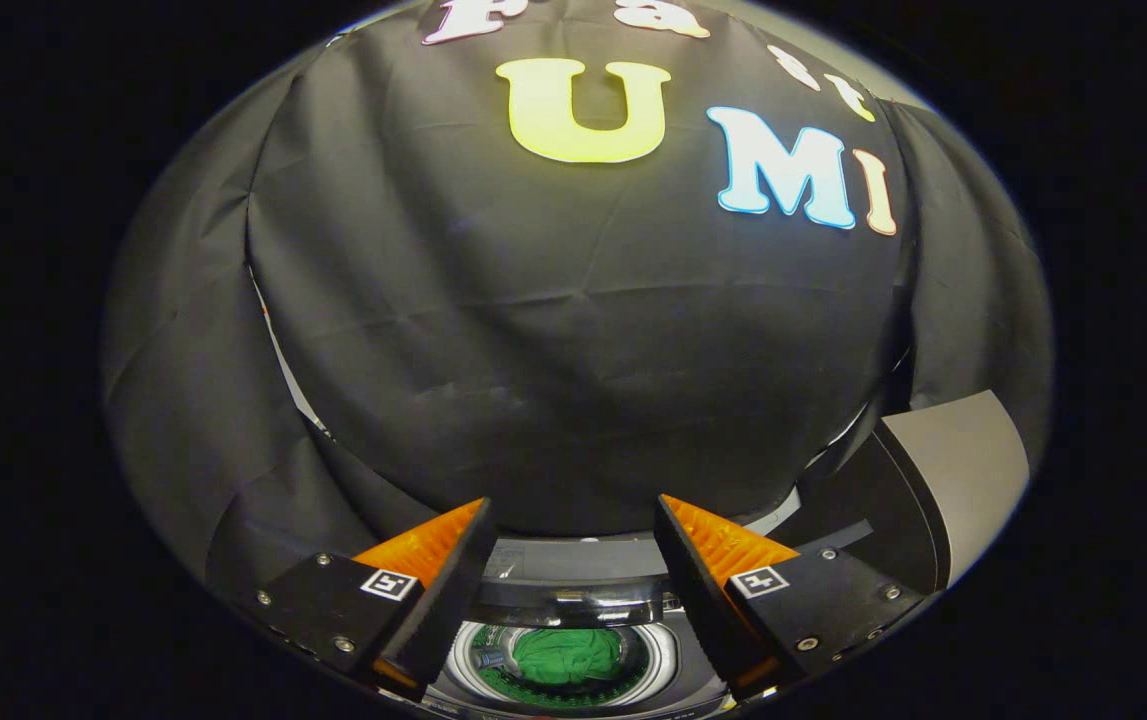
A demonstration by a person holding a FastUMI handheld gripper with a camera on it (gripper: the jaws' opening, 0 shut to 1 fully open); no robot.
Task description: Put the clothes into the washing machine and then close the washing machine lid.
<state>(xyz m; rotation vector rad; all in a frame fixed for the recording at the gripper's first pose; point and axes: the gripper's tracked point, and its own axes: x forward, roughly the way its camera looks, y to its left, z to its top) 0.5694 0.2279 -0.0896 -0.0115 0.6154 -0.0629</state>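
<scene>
Since the green clothes (568, 655) are already seen lying bunched in the drum of the washing machine (573, 590), below and between the fingers, the loading part of the task is judged to be done and the closing of the lid is taken as the step in hand. The gripper (573, 520) is held above the opening with its fingers spread wide apart and nothing between them; no contact with anything is seen.

The lid (953, 470) is seen standing raised beyond and outside the right finger, its pale grey face tilted up against the black cloth wall of the booth. To close it well, the gripper would best be carried across to the lid's upper free edge rather than to a point near the hinge, so that little force is needed. The edge could be pushed with one finger or lightly pinched, then guided down in an arc towards the opening. The descent should be kept slow to the last, so that the lid is not dropped. The clothes appear to sit well below the rim, so snagging is judged unlikely.
</scene>
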